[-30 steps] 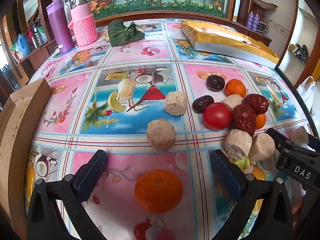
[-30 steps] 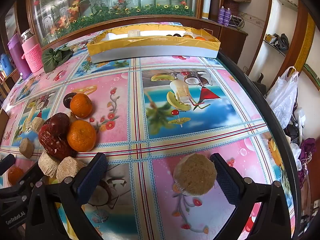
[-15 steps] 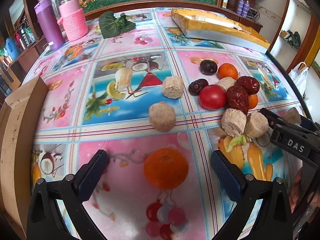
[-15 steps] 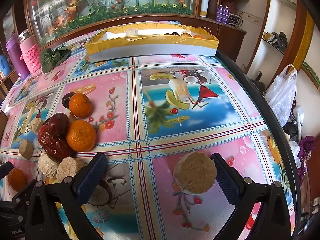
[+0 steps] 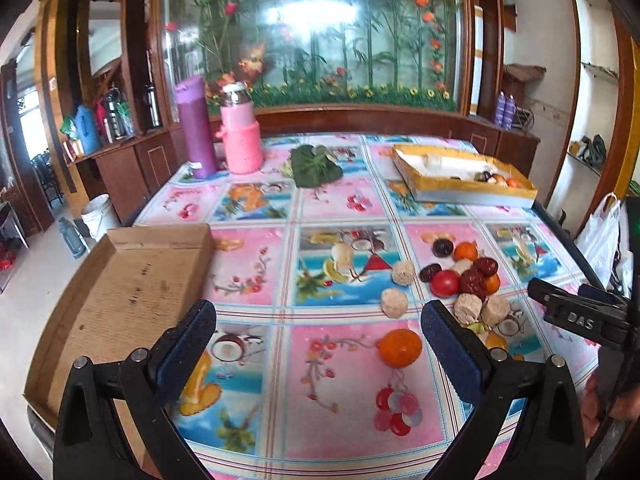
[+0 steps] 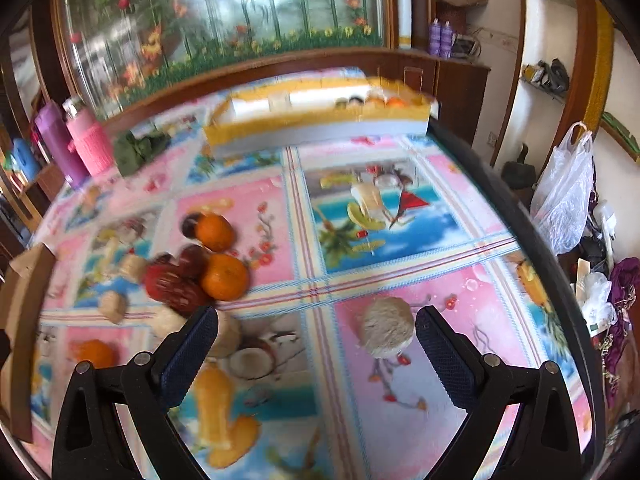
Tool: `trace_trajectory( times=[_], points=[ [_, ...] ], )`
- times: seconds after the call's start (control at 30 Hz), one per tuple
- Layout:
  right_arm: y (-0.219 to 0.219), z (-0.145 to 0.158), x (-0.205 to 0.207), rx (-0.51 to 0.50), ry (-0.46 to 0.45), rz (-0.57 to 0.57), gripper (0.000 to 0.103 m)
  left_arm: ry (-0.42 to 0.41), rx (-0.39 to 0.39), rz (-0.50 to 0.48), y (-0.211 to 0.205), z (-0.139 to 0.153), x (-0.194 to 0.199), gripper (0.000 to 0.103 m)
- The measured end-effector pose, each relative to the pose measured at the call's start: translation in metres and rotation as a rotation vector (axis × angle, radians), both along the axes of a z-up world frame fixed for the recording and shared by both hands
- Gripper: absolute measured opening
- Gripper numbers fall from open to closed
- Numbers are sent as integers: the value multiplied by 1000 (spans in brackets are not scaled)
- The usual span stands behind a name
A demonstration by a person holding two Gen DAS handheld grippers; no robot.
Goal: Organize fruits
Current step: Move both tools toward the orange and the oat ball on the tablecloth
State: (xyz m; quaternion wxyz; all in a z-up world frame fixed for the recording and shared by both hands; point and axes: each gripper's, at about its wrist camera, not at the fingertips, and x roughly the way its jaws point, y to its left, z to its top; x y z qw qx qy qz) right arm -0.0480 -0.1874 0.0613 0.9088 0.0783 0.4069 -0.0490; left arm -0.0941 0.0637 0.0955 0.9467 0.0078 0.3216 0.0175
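My left gripper (image 5: 318, 340) is open and empty, raised above the table; a loose orange (image 5: 400, 347) lies on the cloth just inside its right finger. A heap of fruit (image 5: 464, 276) with a tomato, red dates, oranges and tan round cakes lies to the right. My right gripper (image 6: 316, 340) is open and empty; a tan round cake (image 6: 386, 332) lies on the cloth near its right finger. The heap (image 6: 196, 272) is to its left. The right gripper also shows in the left wrist view (image 5: 576, 316).
A yellow-rimmed tray (image 5: 464, 180) holding some fruit stands at the far right. A flat cardboard box (image 5: 120, 304) lies at the left edge. Purple (image 5: 196, 132) and pink (image 5: 240, 132) flasks and green leaves (image 5: 314, 164) stand at the back.
Both grippers have lifted and pulled back from the table. The left view now looks further across the room, and the orange and cake appear smaller and further off. Both stay open.
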Motion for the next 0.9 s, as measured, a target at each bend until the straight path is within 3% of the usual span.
trace_trajectory(
  times=[0.13, 0.27, 0.7, 0.9],
  points=[
    [17, 22, -26, 22, -86, -8, 101, -41, -4, 10, 4, 10, -12, 103],
    [32, 24, -45, 45, -115, -4, 101, -89, 22, 27, 7, 17, -26, 103],
    [70, 37, -79, -77, -197, 49, 101, -104, -52, 21, 28, 18, -47, 103],
    [82, 39, -88, -105, -223, 69, 101, -126, -51, 33, 33, 21, -53, 103]
  ],
)
